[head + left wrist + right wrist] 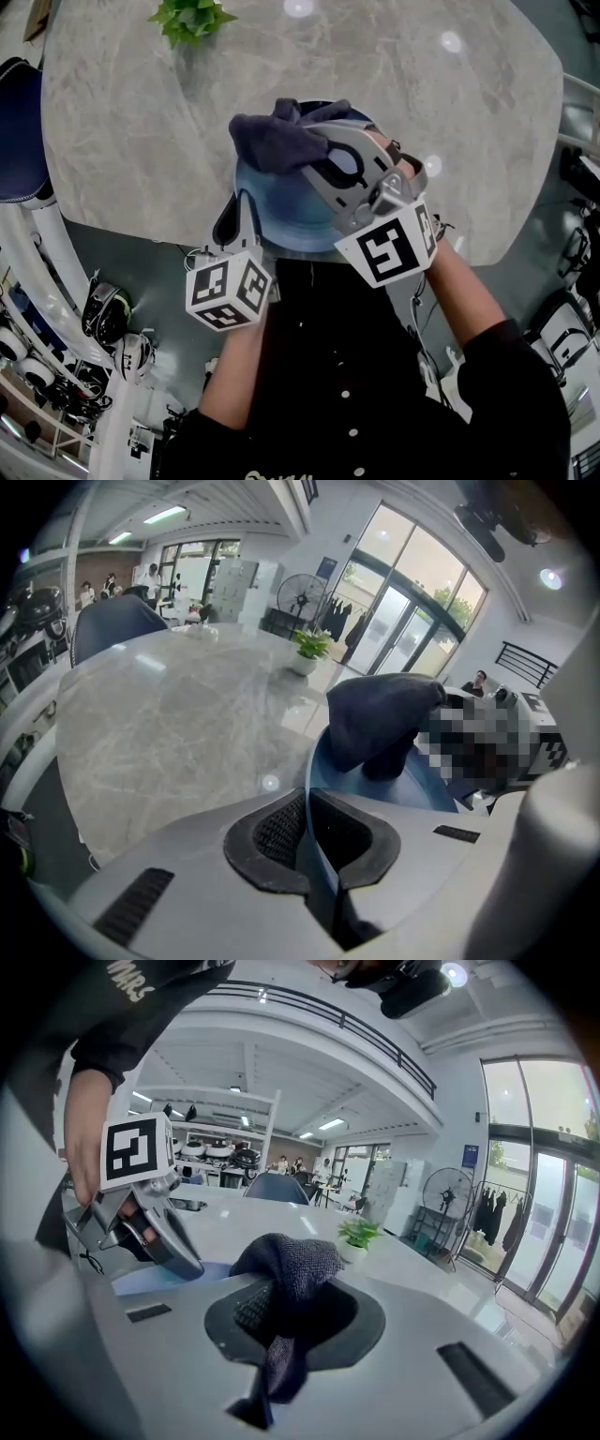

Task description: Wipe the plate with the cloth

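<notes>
Plate point(281, 220) rim between down-angled left tongs point(236, 214)

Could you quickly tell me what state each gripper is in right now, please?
Left gripper: closed on the rim of the blue plate.
Right gripper: closed on the dark cloth.

Daylight is admitted through windows point(408, 621); lamp glare is caught on the desk point(131, 141); edges are warped.
</notes>
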Action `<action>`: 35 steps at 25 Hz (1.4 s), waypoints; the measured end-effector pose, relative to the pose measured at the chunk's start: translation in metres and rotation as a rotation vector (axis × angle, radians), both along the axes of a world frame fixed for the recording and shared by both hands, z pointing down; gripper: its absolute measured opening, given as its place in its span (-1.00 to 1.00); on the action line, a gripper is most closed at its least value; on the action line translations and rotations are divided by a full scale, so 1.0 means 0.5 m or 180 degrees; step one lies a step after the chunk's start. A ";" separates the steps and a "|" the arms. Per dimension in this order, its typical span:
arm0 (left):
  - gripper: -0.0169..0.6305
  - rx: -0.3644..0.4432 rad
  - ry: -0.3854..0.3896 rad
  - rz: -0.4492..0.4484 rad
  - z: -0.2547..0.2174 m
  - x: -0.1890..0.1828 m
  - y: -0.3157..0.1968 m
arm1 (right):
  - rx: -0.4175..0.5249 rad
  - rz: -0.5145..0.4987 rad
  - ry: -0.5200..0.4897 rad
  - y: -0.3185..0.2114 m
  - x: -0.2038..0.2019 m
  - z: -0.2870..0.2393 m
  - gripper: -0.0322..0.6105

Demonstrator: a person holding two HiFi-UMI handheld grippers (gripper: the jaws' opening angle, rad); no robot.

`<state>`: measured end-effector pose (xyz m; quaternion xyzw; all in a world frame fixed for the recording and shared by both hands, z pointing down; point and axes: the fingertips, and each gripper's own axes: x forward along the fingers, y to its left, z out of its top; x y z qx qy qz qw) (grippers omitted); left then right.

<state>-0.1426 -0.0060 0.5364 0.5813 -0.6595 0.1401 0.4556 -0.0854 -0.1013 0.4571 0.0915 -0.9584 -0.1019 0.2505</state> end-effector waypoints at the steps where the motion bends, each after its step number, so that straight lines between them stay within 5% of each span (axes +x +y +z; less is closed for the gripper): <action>1: -0.86 0.0004 0.0009 -0.0001 0.000 0.000 0.000 | -0.0024 0.0010 0.0043 -0.002 -0.002 0.007 -0.81; 19: -0.86 0.0036 -0.0054 0.0081 0.000 0.002 0.001 | -0.0041 -0.0041 0.0769 0.002 -0.049 0.113 -0.81; 35: -0.86 0.0037 -0.0058 -0.0074 -0.002 -0.001 0.001 | -0.0020 0.0056 0.1086 -0.014 -0.006 0.126 -0.80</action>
